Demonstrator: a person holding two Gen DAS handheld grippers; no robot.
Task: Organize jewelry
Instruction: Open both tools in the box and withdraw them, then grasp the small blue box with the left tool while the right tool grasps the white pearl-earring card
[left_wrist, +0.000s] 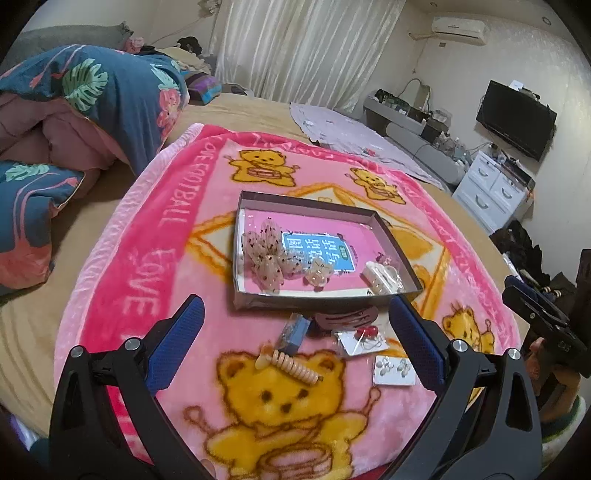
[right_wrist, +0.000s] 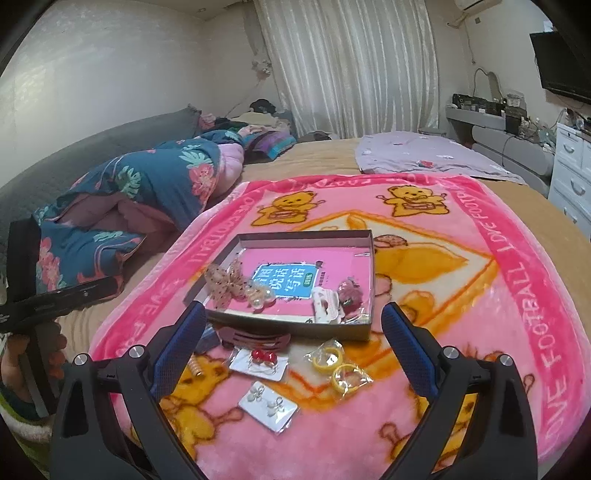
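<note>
A shallow grey box (left_wrist: 312, 297) (right_wrist: 295, 326) lies on a pink bear blanket (left_wrist: 155, 236) (right_wrist: 461, 332). It holds a dotted bow (left_wrist: 267, 254) (right_wrist: 225, 282), a clear clip (left_wrist: 318, 275) and a white claw clip (left_wrist: 382, 278). In front of it lie a beige comb clip (left_wrist: 291, 363), a blue packet (left_wrist: 293, 332), a dark claw clip (left_wrist: 347, 317) (right_wrist: 255, 338), red earrings on a card (left_wrist: 364, 338) (right_wrist: 260, 360), a white earring card (left_wrist: 393, 371) (right_wrist: 267, 404) and yellow rings in a bag (right_wrist: 338, 363). My left gripper (left_wrist: 295, 339) and right gripper (right_wrist: 291, 343) hover open and empty above these loose items.
A folded floral quilt (left_wrist: 74, 122) (right_wrist: 140, 192) lies on the bed to the left. A lilac sheet (left_wrist: 347, 133) (right_wrist: 436, 151) lies beyond the blanket. White drawers (left_wrist: 491, 192) and a TV (left_wrist: 515, 118) stand at the right.
</note>
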